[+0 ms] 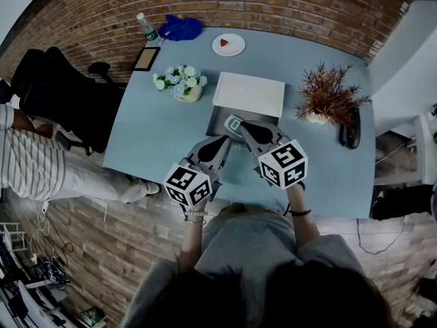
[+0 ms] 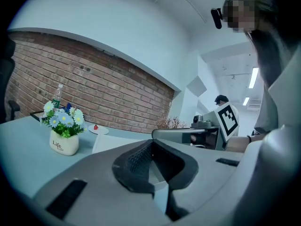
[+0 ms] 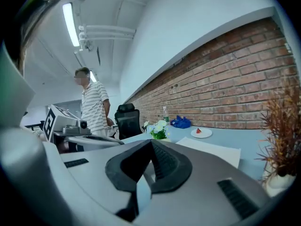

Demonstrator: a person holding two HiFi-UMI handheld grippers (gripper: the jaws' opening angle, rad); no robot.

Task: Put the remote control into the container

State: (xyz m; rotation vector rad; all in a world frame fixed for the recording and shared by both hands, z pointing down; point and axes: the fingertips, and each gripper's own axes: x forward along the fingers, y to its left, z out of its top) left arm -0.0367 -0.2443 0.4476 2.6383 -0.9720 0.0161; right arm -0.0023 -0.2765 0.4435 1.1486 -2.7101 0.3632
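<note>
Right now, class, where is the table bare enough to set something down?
Bare: left side of the table, nearer than the flower pot; the near right corner, by the dried plant. Crowded: far left corner, with bottle and blue cloth.

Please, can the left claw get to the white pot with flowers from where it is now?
Probably yes. Only bare table lies between the left claw and the pot of flowers; nothing stands in the path. The claw is shut, so it must open first.

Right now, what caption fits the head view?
Left gripper and right gripper, both shut, at a grey container.
</note>
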